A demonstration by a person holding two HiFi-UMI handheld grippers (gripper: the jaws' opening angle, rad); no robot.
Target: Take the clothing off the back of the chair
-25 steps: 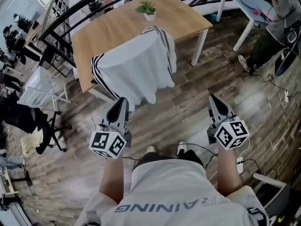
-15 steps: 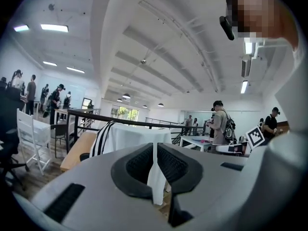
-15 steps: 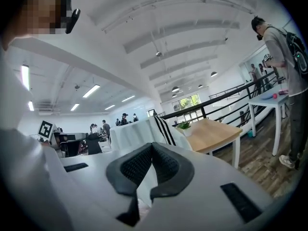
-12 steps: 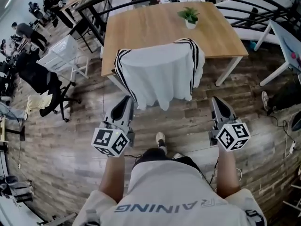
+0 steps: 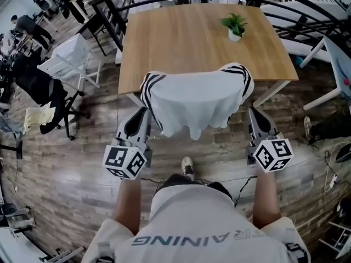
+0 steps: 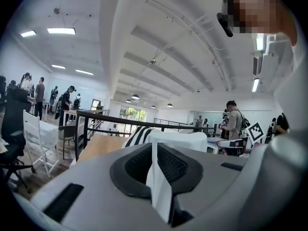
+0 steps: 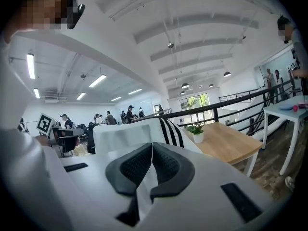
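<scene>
A white garment with black stripes (image 5: 194, 100) hangs over a chair back in front of the wooden table (image 5: 186, 37); the chair itself is hidden under it. In the head view my left gripper (image 5: 141, 114) sits just left of the garment's hanging edge, shut and holding nothing. My right gripper (image 5: 254, 114) is just right of it, also shut and holding nothing. The left gripper view shows the garment (image 6: 185, 139) ahead, beyond the closed jaws of that gripper (image 6: 154, 147). In the right gripper view the garment (image 7: 127, 134) lies ahead and slightly left of the right gripper (image 7: 151, 146).
A small potted plant (image 5: 235, 26) stands on the table's far right. A white chair (image 5: 68, 59) and a black office chair (image 5: 38, 86) stand at the left, a white desk (image 5: 335, 64) at the right. A black railing (image 7: 226, 110) runs behind the table. Cables lie on the wood floor.
The person has stepped up to the chair; the garment now lies between the two grippers rather than ahead of them. Both grippers stay shut and empty.
</scene>
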